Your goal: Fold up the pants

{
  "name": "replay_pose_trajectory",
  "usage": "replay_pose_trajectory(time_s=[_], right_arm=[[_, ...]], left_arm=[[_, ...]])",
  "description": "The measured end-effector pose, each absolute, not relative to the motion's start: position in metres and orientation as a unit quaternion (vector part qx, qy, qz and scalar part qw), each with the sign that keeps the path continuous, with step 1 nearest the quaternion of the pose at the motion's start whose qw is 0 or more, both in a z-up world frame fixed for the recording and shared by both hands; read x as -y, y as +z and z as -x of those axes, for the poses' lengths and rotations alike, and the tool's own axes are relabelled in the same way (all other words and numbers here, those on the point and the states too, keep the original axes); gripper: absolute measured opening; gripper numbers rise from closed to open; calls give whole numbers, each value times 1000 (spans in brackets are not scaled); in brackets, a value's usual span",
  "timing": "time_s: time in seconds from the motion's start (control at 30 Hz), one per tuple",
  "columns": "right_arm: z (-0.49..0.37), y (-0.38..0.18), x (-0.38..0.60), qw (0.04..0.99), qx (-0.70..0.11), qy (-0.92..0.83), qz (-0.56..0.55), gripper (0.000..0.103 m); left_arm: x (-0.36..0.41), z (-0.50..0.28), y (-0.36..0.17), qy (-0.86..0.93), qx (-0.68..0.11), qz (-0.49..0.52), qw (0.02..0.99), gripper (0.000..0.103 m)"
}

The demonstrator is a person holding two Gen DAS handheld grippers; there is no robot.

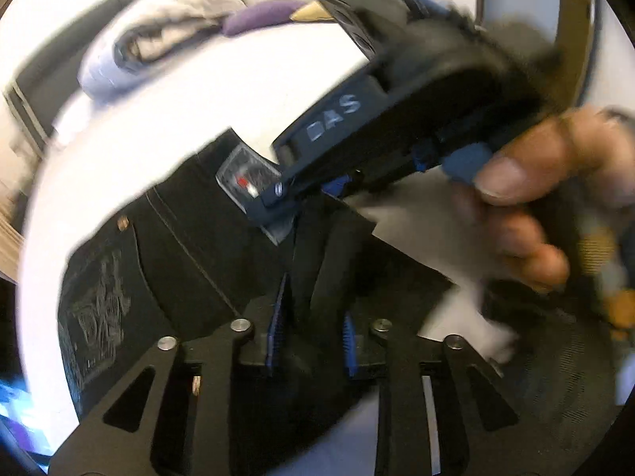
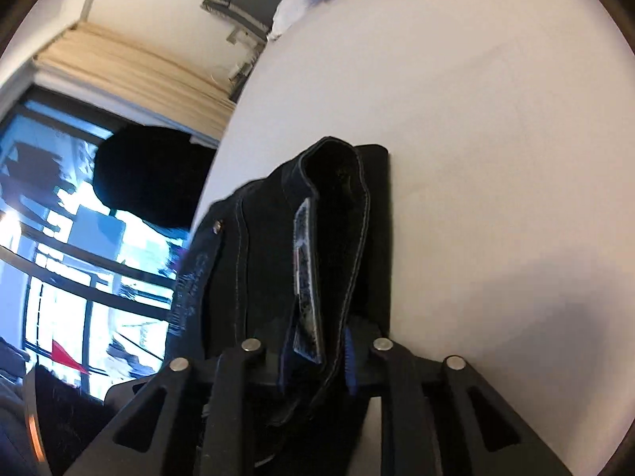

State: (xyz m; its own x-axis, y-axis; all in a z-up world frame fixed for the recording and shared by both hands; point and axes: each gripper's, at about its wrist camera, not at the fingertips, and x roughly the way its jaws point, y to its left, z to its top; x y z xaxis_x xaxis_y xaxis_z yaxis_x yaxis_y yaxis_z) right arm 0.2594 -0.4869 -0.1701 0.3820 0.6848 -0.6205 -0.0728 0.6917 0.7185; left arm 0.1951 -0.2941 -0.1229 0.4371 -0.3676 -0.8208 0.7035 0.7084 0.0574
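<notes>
I see the black pants [image 1: 190, 246] lying on the white round table [image 1: 222, 91], bunched toward its near edge. My left gripper [image 1: 313, 325] has its blue-padded fingers [image 1: 279, 317] set narrowly with dark fabric between them, but motion blur keeps me from telling whether the pads actually press on it. My right gripper [image 2: 317, 351] is clamped on the waistband, the folded cloth rising from between its fingers; a woven label [image 2: 305, 277] runs along the inside, its print too small to read. In the left view the right gripper's body shows white letters "DAS", a green light at its far end, and a hand [image 1: 555, 198] wrapped around its handle. A sewn patch [image 1: 246, 178] with a red mark sits on the waistband. Pale folded clothes [image 1: 158, 39] lie at the table's far side.
</notes>
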Motion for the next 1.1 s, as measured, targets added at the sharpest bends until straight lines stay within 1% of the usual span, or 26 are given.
replay_pose_trajectory(time_s=[0.03,0.07,0.1,0.13,0.17,0.2,0.23,0.3,0.37,0.43,0.47,0.5,0.53,0.57,0.6,0.67,0.73,0.77,0.8,0.83,0.87,0.93,1.0,1.07,1.1], right_arm=[[-257,-167,489,776,-499,238,-304,33],[-255,-160,492,783,-497,224,-299,38],[-250,-151,498,797,-493,194,-290,51],[-247,-146,502,804,-489,178,-287,57],[-242,-137,506,812,-480,163,-289,58],[-238,-127,505,814,-470,165,-299,58],[-234,-118,502,816,-455,177,-309,58],[-222,-97,483,817,-420,231,-319,58],[-215,-92,457,814,-413,273,-305,58],[-215,-106,445,808,-432,272,-294,58],[-218,-126,441,797,-461,253,-296,58],[-219,-141,442,789,-480,237,-299,56],[-219,-155,445,784,-491,227,-306,50],[-215,-163,453,789,-480,216,-315,31],[-213,-165,457,788,-478,212,-325,17],[-210,-163,463,785,-478,200,-339,15],[-207,-145,457,801,-469,198,-314,20],[-210,-140,456,806,-461,204,-310,32],[-213,-130,451,811,-447,214,-311,48],[-217,-123,448,814,-437,220,-314,55],[-225,-118,447,816,-426,228,-318,57],[-246,-114,438,817,-419,236,-318,57],[-261,-120,437,815,-425,234,-318,57],[-276,-143,444,800,-456,211,-327,58],[-285,-162,445,787,-474,202,-338,55]], left_arm=[[281,-196,-115,-334,-427,-179,821,25],[264,-194,-102,-340,-426,-154,824,25],[251,-193,-92,-341,-421,-138,829,28],[238,-193,-84,-339,-415,-124,835,30],[219,-196,-76,-329,-407,-98,846,33],[204,-202,-74,-319,-407,-79,852,48],[187,-211,-73,-312,-406,-48,858,54],[168,-226,-77,-299,-408,-13,863,54],[151,-250,-91,-305,-423,17,853,53],[162,-247,-98,-303,-436,31,847,53],[160,-252,-107,-300,-448,34,842,53],[158,-255,-121,-295,-456,31,839,53],[159,-257,-132,-292,-464,30,836,53],[163,-263,-140,-292,-469,29,833,53],[163,-264,-144,-290,-468,29,834,53],[161,-269,-142,-294,-468,37,833,53],[156,-273,-128,-299,-464,57,832,53],[152,-274,-120,-297,-454,61,838,53],[150,-278,-115,-293,-446,62,843,53],[148,-282,-110,-292,-442,64,846,53],[146,-289,-108,-289,-441,66,847,53],[144,-312,-117,-273,-444,72,850,53],[142,-331,-129,-274,-458,100,840,53],[147,-344,-147,-276,-480,106,826,53],[150,-345,-154,-280,-479,97,827,53]])
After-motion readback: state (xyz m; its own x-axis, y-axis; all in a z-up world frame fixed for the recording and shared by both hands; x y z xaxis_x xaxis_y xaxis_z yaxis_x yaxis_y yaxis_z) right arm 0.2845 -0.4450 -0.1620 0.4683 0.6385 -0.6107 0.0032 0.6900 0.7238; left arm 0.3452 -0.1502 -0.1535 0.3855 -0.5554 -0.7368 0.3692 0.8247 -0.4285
